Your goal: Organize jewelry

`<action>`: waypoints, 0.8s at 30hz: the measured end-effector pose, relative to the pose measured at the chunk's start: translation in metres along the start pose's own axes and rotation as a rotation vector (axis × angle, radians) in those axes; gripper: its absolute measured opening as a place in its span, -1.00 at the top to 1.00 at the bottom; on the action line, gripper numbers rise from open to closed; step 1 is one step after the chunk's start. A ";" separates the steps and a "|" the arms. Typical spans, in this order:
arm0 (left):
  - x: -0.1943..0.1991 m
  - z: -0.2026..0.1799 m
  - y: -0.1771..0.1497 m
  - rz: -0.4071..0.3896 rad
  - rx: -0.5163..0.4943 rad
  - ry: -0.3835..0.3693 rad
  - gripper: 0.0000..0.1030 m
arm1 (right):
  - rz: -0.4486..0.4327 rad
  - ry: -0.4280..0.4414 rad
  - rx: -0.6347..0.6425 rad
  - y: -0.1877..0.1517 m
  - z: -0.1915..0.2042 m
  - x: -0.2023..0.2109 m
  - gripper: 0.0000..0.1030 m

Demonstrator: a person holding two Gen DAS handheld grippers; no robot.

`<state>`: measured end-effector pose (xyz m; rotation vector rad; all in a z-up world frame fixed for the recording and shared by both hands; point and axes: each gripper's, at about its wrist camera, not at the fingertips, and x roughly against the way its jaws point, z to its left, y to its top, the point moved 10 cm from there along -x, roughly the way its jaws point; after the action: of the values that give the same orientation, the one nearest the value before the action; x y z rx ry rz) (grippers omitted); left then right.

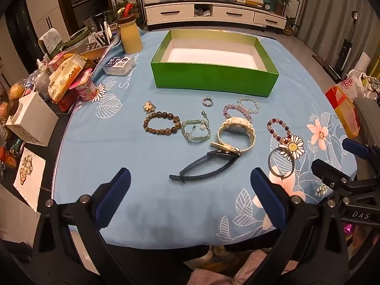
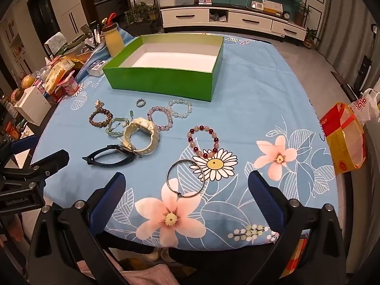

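- The left gripper (image 1: 190, 185) hung over the near edge of the table, angled down, its jaws spread wide with nothing between them.
- The right gripper (image 2: 186, 188) was held alongside in the same attitude, jaws likewise released and gripping nothing; a metal bangle (image 2: 185, 178) lay on the cloth in the line of the gap, untouched by either finger.
- A green box (image 1: 213, 78) with a white interior stood open at the far middle of the blue floral tablecloth (image 1: 118, 190); no jewelry was seen inside it.
- All jewelry lay on the cloth between the box and the grippers.
- Nearest the left gripper lay a dark blue watch (image 1: 204, 166), its upper end touching a white watch (image 1: 235, 133).
- Left of the white watch lay a pale green bracelet (image 1: 196, 130), then a dark brown beaded bracelet (image 1: 161, 123), with a small flower brooch (image 1: 149, 106) just beyond it.
- A small ring (image 1: 208, 101) lay close before the box.
- A lilac beaded bracelet (image 1: 234, 111) and a pale clear beaded bracelet (image 1: 249, 104) lay touching, beyond the white watch.
- A red and grey beaded bracelet (image 2: 204, 140) lay apart to the right, just beyond the bangle.
- Household clutter and a yellow bottle (image 1: 130, 35) occupied the left side of the table.
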<state>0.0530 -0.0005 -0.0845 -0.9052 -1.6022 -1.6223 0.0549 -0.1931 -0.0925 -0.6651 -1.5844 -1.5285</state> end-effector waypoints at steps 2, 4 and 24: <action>0.000 0.000 0.000 -0.001 -0.002 0.004 -0.96 | 0.001 0.002 -0.004 0.000 0.000 0.000 -0.97; 0.000 0.001 0.000 -0.001 -0.003 0.006 -0.96 | 0.002 0.004 -0.007 0.000 0.000 0.000 -0.97; -0.002 -0.005 -0.003 -0.003 -0.018 0.003 -0.96 | -0.003 -0.001 -0.001 -0.001 -0.002 0.001 -0.97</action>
<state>0.0510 -0.0057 -0.0876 -0.9097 -1.5904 -1.6413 0.0542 -0.1953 -0.0926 -0.6643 -1.5856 -1.5320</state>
